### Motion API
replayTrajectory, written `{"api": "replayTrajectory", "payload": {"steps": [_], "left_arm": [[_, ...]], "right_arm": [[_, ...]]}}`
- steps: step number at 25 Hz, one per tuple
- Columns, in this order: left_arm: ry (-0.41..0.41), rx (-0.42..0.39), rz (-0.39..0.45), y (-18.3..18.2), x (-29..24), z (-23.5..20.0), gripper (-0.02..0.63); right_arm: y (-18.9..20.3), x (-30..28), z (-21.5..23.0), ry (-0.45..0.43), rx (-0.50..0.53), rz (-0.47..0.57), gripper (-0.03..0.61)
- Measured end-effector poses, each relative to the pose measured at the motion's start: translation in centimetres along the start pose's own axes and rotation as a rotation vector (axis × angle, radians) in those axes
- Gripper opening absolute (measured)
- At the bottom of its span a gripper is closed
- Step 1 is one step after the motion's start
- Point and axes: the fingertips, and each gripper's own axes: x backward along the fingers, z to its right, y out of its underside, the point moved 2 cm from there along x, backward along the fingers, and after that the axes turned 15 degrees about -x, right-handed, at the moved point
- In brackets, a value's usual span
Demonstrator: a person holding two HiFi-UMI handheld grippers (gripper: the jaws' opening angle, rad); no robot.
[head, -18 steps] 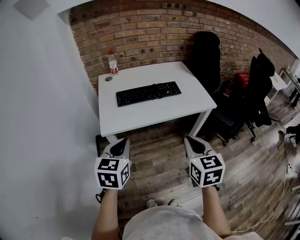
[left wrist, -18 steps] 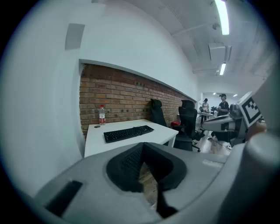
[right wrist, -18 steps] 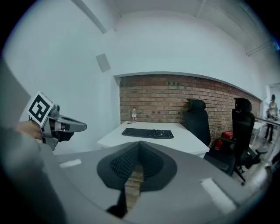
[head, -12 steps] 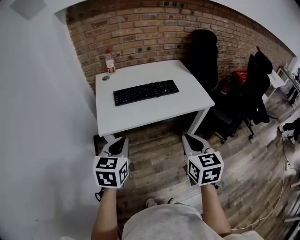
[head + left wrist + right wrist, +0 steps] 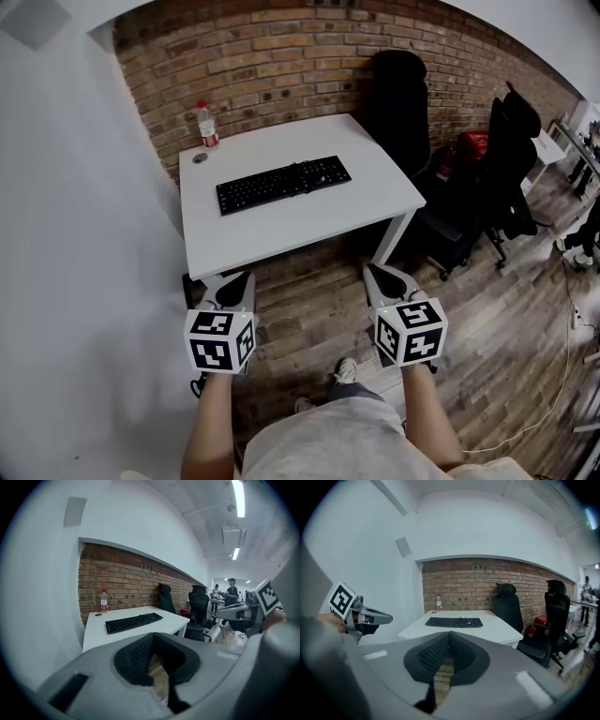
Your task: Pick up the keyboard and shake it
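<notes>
Black keyboard (image 5: 283,185) lies crosswise on the table (image 5: 309,234) at twelve o'clock, well beyond the left gripper (image 5: 240,281) (seemingly nearer) and right gripper (image 5: 377,274), both closed on nothing.

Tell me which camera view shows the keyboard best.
The head view: it looks down on the whole black keyboard lying on the white table, key rows visible. Both gripper views show it only from low and far, as a thin foreshortened strip.
</notes>
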Motion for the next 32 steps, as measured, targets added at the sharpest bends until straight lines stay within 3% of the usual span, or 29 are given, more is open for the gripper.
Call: {"api": "replayTrajectory", "payload": {"steps": [32], "left_arm": [[-0.102,0.049,-0.123,-5.6,-21.5,-3.0,-0.006]], "right_arm": [[-7.5,-18.9,14.4,-0.139,-0.018,-0.11,0.011]]}}
